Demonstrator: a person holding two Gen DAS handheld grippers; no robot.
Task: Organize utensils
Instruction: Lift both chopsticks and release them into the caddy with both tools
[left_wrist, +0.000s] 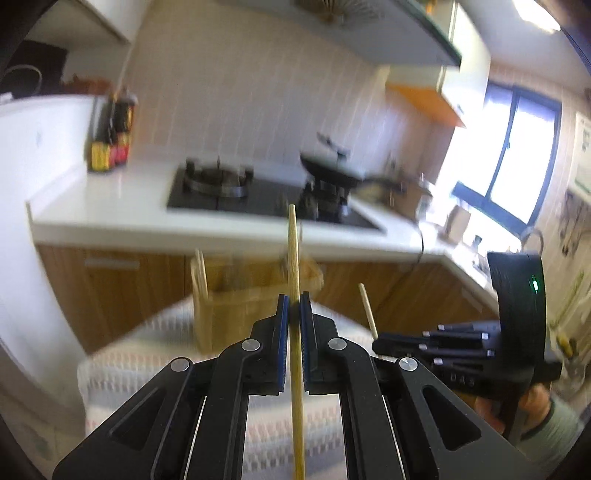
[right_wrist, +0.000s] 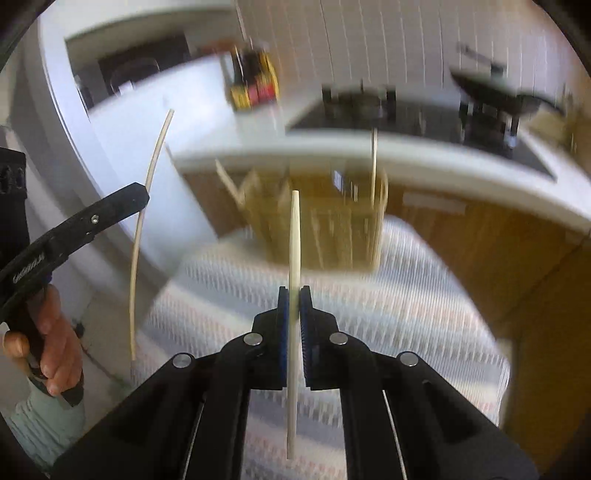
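Observation:
My left gripper (left_wrist: 294, 302) is shut on a wooden chopstick (left_wrist: 294, 258) that stands upright between its blue pads. My right gripper (right_wrist: 294, 295) is shut on a pale chopstick (right_wrist: 294, 236), also upright. Both are held above a table with a striped cloth (right_wrist: 369, 295). A wooden utensil holder (left_wrist: 255, 291) stands on the cloth ahead of both grippers; it also shows in the right wrist view (right_wrist: 317, 221), with a few sticks in it. The right gripper and its chopstick (left_wrist: 368, 310) show at right in the left wrist view. The left gripper's chopstick (right_wrist: 142, 229) shows at left in the right wrist view.
A white counter (left_wrist: 147, 206) with a black gas hob (left_wrist: 258, 192) and a dark pan (left_wrist: 332, 170) runs behind the table. Sauce bottles (left_wrist: 110, 144) stand at its left end. Wooden cabinets (left_wrist: 110, 288) are below. A window (left_wrist: 517, 158) is at right.

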